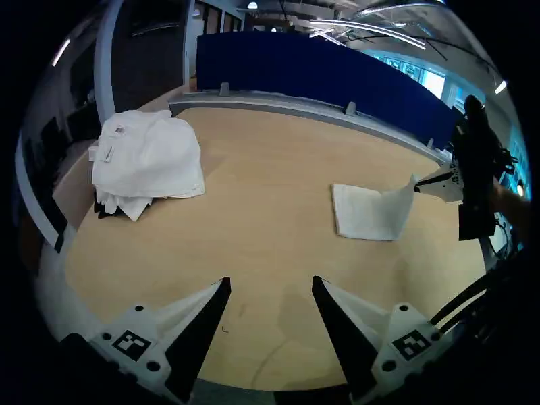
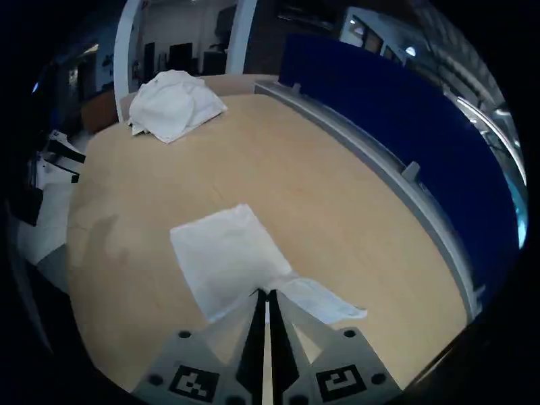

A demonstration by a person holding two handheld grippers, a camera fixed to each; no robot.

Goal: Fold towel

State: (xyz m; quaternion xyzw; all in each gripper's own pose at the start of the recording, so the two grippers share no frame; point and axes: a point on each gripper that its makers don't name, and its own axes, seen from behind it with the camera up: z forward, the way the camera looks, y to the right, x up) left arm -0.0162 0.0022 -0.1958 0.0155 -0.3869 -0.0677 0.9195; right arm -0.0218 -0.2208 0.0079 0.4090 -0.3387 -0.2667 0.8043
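A small white towel lies folded on the wooden table at the right in the left gripper view. My right gripper pinches its near corner and lifts it off the table. In the right gripper view the towel spreads out ahead of my right gripper, whose fingers are shut on the raised corner. My left gripper hovers open over bare table near the front edge, well to the left of the towel, with nothing between its fingers.
A heap of white towels sits at the table's far left, and shows as the heap at the far end in the right gripper view. A blue partition and a grey rail run along the table's back edge.
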